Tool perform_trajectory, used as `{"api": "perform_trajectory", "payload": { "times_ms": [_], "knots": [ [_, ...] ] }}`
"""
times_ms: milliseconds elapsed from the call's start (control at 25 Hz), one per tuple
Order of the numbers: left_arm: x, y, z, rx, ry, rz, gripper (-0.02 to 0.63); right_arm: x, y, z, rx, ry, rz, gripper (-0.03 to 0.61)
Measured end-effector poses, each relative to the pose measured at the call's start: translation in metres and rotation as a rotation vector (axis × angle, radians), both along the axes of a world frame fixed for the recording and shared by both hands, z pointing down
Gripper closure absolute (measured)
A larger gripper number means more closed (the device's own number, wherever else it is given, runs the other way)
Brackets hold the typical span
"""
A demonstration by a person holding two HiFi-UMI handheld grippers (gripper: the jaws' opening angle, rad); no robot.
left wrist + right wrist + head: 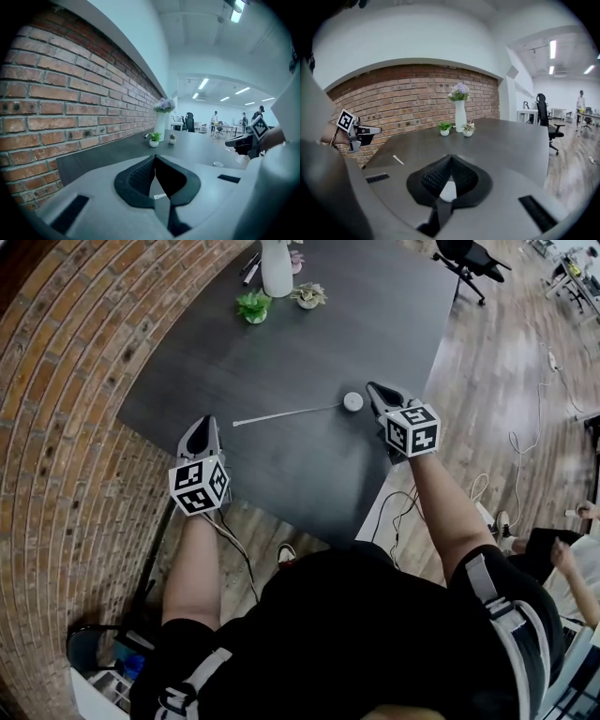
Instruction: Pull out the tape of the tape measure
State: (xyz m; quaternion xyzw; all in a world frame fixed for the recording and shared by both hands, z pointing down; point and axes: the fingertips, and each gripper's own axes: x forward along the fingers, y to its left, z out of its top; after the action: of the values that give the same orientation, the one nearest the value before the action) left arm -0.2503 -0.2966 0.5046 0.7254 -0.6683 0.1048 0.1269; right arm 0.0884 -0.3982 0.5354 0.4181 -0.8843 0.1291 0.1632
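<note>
A small round white tape measure (352, 401) lies on the dark table (375, 315). Its thin white tape (286, 413) is stretched out to the left along the tabletop. My right gripper (373, 387) hovers just right of the case, jaws shut, with nothing gripped. In the right gripper view the fingertips (450, 157) meet, and the white case (447, 191) shows below them. My left gripper (207, 420) is shut too, a little left of the tape's free end and apart from it. Its tips (154, 157) meet over the table, with the tape's end (160, 196) below.
A white vase (277, 268) and two small potted plants (253, 306) (308, 294) stand at the table's far end. A brick wall (66, 381) runs along the left. An office chair (469, 257) and floor cables (525, 442) lie to the right. A person (562, 563) sits at lower right.
</note>
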Motion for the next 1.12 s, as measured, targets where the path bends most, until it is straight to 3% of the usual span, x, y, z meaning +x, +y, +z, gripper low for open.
{"api": "perform_trajectory", "payload": {
  "times_ms": [240,560,840,1120],
  "knots": [
    [0.017,0.01,-0.056,0.125,0.025,0.064,0.604,0.004,0.019,-0.065,0.127,-0.065,0.034,0.581],
    [0.015,0.052,-0.108,0.244,0.047,0.079,0.604,0.022,0.068,-0.144,0.274,-0.145,0.1,0.581],
    [0.02,0.096,-0.131,0.286,0.043,0.111,0.604,0.037,0.113,-0.161,0.298,-0.171,0.1,0.583],
    [0.026,0.11,-0.138,0.297,0.028,0.126,0.604,0.046,0.128,-0.168,0.307,-0.163,0.109,0.583]
  ]
}}
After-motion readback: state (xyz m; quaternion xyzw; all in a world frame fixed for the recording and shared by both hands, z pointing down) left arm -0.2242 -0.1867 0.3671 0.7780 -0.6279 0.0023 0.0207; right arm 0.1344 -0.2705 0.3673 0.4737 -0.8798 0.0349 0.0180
